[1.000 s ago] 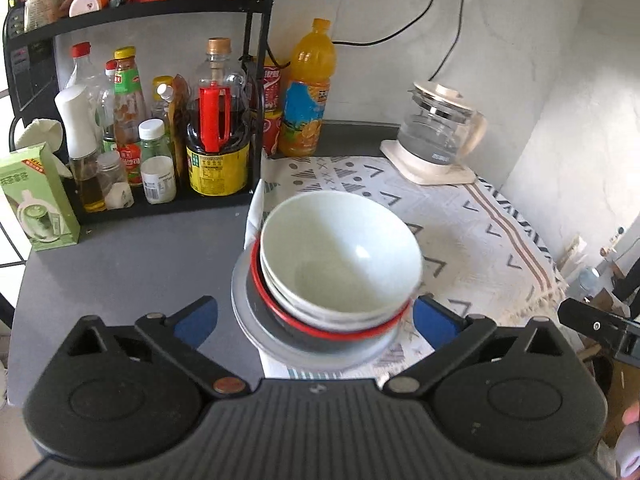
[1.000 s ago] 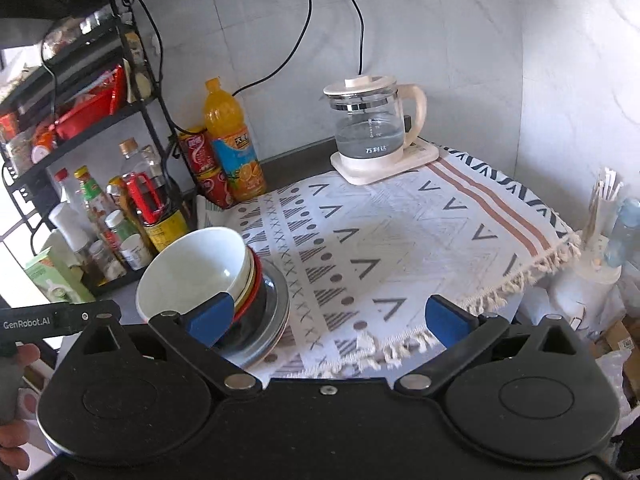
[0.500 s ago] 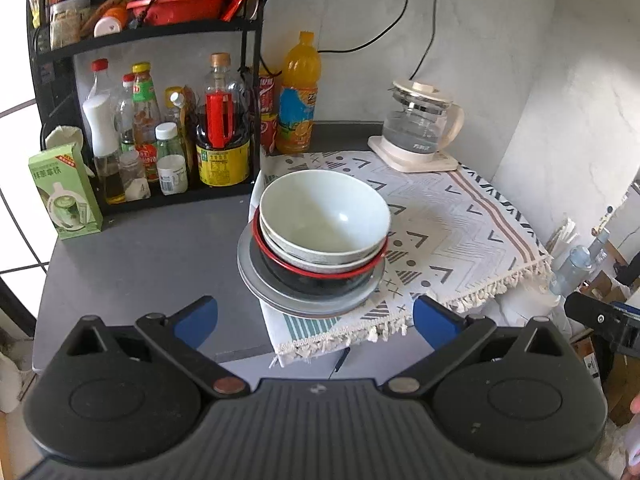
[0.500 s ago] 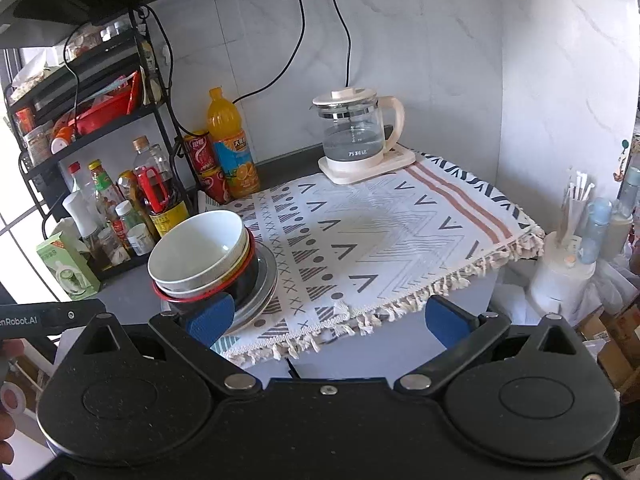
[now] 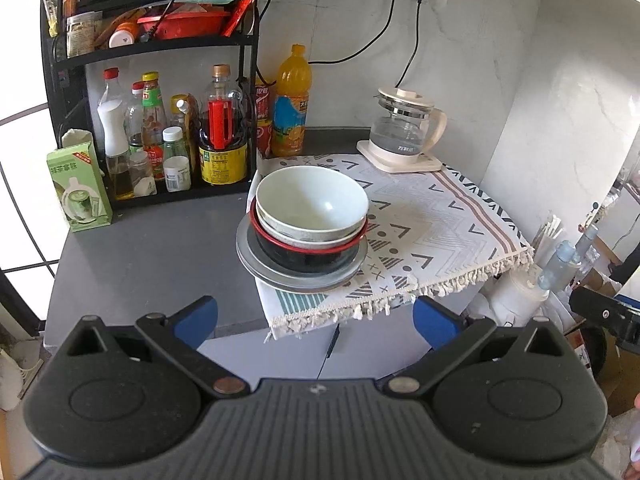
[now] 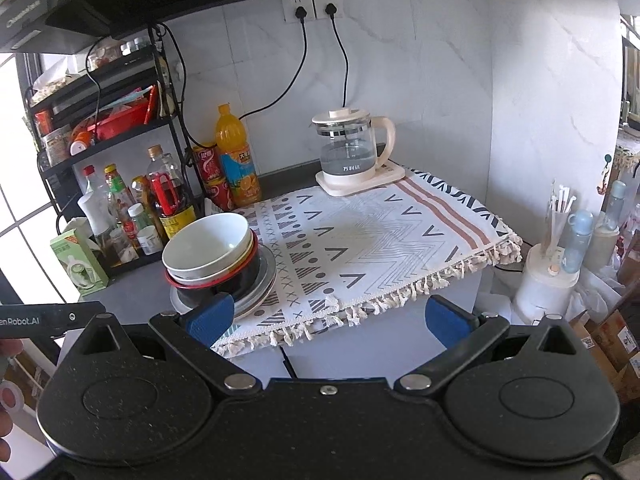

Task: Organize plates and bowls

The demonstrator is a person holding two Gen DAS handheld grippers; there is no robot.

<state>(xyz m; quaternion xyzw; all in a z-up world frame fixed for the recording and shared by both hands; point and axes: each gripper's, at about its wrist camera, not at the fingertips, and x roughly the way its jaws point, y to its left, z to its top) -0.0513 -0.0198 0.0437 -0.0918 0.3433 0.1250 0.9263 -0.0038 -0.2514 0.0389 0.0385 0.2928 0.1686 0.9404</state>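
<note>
White and red-rimmed bowls [image 5: 312, 216] were seen nested on a grey plate [image 5: 300, 276] at the patterned cloth's [image 5: 420, 232] edge on the desk [image 5: 140, 260]; stacking was judged finished. Both grippers' jaws were spread, nothing held.

I saw open patterned cloth [image 6: 380, 240] between the stacked bowls [image 6: 212, 252] and the kettle [image 6: 352, 152]; the bottle rack [image 5: 160, 120] crowded the stack's far left side on the bench [image 5: 152, 248].

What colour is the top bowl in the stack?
White, the top bowl shows best in the left wrist view.
</note>
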